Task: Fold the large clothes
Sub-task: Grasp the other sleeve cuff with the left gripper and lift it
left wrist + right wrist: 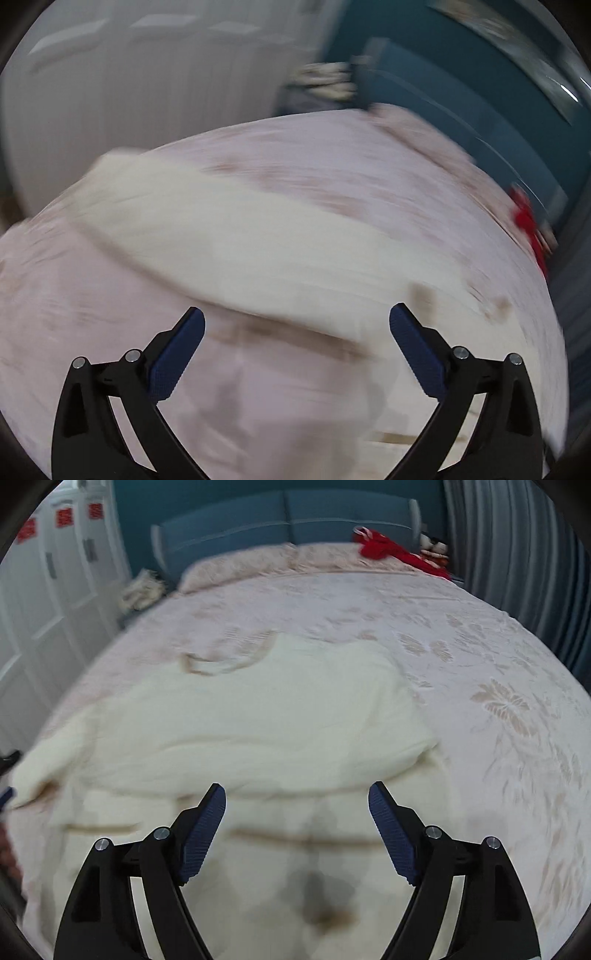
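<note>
A large cream-white fabric garment with brown trim lines lay spread across the centre and lower half of the right wrist frame, on a pale pink bedspread with a tan floral pattern. The right gripper hovered over it with jaws spread apart, grasping nothing. In the blurred left wrist frame, the left gripper was likewise released, the garment crossing mid-frame. A crumpled red cloth sat upper right by the teal padded headboard.
</note>
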The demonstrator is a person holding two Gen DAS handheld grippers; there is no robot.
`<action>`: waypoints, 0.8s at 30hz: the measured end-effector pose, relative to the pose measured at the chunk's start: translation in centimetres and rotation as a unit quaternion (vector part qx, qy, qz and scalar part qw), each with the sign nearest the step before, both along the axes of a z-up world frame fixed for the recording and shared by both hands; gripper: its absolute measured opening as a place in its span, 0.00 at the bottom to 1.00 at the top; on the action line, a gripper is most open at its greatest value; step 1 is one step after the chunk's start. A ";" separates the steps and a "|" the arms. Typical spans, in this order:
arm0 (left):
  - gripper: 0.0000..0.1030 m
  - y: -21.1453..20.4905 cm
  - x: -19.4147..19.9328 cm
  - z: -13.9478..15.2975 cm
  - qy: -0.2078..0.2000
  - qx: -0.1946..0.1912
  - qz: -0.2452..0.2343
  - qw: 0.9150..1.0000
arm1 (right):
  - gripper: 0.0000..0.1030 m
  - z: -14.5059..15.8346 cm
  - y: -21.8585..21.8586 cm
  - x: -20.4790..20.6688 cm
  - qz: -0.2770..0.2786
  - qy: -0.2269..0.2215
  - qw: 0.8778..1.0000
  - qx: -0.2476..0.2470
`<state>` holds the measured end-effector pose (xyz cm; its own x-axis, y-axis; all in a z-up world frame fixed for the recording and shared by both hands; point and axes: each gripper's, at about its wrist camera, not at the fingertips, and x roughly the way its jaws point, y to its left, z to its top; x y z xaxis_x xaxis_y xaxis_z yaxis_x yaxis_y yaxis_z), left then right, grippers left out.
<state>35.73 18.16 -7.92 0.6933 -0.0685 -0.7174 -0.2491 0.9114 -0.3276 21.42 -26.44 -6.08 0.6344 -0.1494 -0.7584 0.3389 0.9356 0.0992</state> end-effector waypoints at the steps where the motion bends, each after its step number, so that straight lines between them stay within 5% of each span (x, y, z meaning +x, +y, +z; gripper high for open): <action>1: 0.95 3.9 0.4 -0.8 0.016 -0.014 0.042 0.999 | 0.77 0.0 1.5 -0.5 0.014 0.007 1.000 -0.005; 6: 0.94 17.5 0.7 -3.8 0.030 -0.091 0.177 0.980 | 0.77 -0.9 7.3 -2.0 0.063 0.042 0.997 0.012; 10: 0.93 22.0 2.1 -6.4 0.048 -0.138 0.208 0.967 | 0.77 -1.7 10.5 -2.3 0.086 0.066 0.994 0.018; 13: 0.91 22.6 2.6 -6.6 0.031 -0.134 0.209 0.968 | 0.77 -2.0 11.7 -2.4 0.094 0.076 0.993 0.014; 14: 0.87 22.2 3.0 -6.6 0.031 -0.128 0.202 0.970 | 0.77 -2.1 11.8 -2.5 0.095 0.078 0.992 0.015; 16: 0.54 22.1 4.3 -6.5 0.036 -0.121 0.185 0.975 | 0.77 -2.2 11.7 -2.6 0.092 0.080 0.992 0.015; 17: 0.25 22.2 5.2 -6.2 0.041 -0.127 0.166 0.977 | 0.77 -2.1 11.5 -2.6 0.089 0.080 0.993 0.016; 18: 0.10 21.7 5.9 -5.6 0.052 -0.124 0.154 0.979 | 0.77 -2.0 11.3 -2.7 0.087 0.080 0.993 0.017; 24: 0.05 14.6 6.8 5.1 -0.040 -0.042 0.056 0.997 | 0.77 -0.9 8.8 -3.0 0.064 0.069 0.995 0.019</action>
